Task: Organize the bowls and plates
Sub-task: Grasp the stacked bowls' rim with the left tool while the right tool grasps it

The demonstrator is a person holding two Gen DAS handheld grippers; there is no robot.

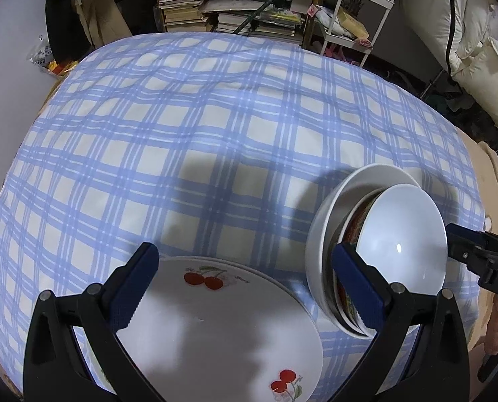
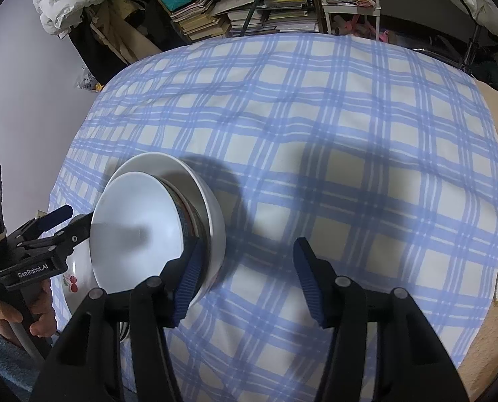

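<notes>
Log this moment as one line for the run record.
left gripper: open above cherry plate | right gripper: open beside nested bowls | bowls stacked on checkered cloth | nothing gripped

A table covered by a blue and white checked cloth (image 1: 215, 127) carries the dishes. Near its front edge lies a flat white plate with red cherries (image 1: 222, 335) printed on it. Just beside the plate, to the right, stands a stack of bowls (image 1: 382, 234): a wide white one at the bottom, a patterned one in the middle and a white one on top.
</notes>
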